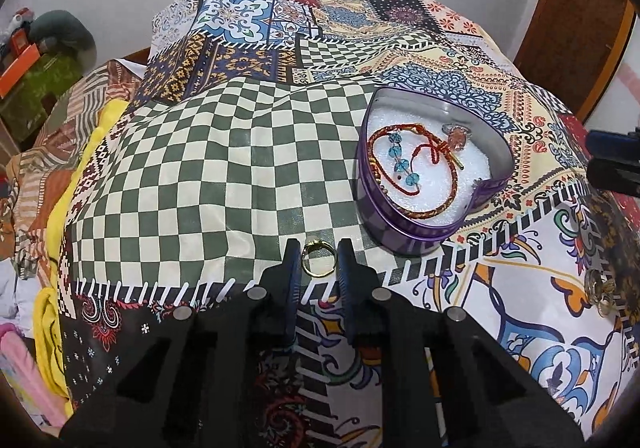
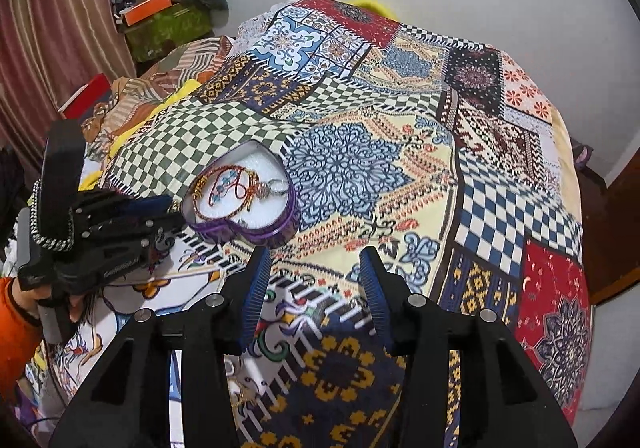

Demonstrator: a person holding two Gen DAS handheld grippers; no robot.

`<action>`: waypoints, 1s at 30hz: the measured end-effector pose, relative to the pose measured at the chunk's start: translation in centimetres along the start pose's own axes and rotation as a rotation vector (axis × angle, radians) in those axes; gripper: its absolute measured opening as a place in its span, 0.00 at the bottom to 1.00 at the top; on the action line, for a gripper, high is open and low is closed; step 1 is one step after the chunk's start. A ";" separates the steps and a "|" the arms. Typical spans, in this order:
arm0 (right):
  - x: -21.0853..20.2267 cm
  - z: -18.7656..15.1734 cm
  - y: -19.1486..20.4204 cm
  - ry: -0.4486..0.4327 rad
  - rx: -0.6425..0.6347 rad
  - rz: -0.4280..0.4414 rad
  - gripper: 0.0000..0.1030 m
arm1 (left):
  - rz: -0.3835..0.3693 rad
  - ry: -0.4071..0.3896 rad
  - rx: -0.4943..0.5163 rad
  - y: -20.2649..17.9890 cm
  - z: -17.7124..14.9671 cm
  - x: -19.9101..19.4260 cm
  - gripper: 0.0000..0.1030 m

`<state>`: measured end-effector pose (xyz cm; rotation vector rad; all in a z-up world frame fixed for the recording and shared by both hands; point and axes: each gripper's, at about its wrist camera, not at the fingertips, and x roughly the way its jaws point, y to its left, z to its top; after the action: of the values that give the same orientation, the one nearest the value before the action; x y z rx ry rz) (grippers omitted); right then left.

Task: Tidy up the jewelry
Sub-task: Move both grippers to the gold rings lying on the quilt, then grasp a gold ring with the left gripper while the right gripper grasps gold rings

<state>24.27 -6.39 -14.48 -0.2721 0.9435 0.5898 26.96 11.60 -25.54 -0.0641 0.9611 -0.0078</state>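
Note:
A purple heart-shaped tin [image 1: 384,224] lined with white foam sits on the patchwork bedspread [image 1: 192,168]. It holds a red and gold cord bracelet [image 1: 420,168], blue beads [image 1: 400,160] and a ring. My left gripper [image 1: 319,254] is shut on a gold ring [image 1: 318,259], held upright between its fingertips just left of and nearer than the tin. In the right wrist view the tin [image 2: 248,234] lies ahead to the left, and my right gripper [image 2: 316,268] is open and empty over the bedspread. The left gripper [image 2: 160,204] shows beside the tin.
More gold jewelry [image 1: 600,292] lies on the bedspread at the right edge of the left wrist view. Boxes and clutter [image 2: 160,16] stand by the wall at the back left. A striped curtain [image 2: 52,28] hangs at the left. Folded cloths [image 1: 40,208] lie along the bed's left side.

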 end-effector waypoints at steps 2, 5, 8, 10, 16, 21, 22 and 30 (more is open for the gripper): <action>-0.1 -0.3 -0.1 0.001 0.008 0.007 0.42 | 0.000 -0.001 -0.001 0.0 -0.2 -0.2 0.17; -0.7 -0.8 -0.3 -0.005 0.022 0.014 0.42 | -0.005 0.000 0.003 -0.3 -0.9 -1.1 0.16; -1.3 -1.5 -0.2 -0.011 0.023 0.017 0.42 | -0.040 -0.002 -0.006 -0.5 -1.6 -2.4 0.16; -2.0 -2.0 0.1 -0.020 0.013 0.009 0.42 | -0.064 -0.017 -0.007 -1.0 -2.1 -3.8 0.16; -2.6 -3.3 2.1 -0.008 -0.038 0.034 0.42 | -0.119 -0.070 0.012 -2.8 -3.0 -7.5 0.16; -1.5 -4.3 4.1 0.032 -0.100 0.025 0.41 | -0.141 -0.093 0.032 -4.3 -3.9 -9.2 0.16; -1.2 -4.4 4.4 0.043 -0.111 0.026 0.42 | -0.144 -0.095 0.034 -4.6 -4.1 -9.4 0.16; 0.2 -4.5 4.3 0.104 -0.101 0.046 0.26 | -0.158 -0.094 0.022 -5.2 -5.5 -10.0 0.16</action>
<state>18.78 -4.98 -17.04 -0.3746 1.0235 0.6721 16.80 6.47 -20.20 -0.1190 0.8601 -0.1601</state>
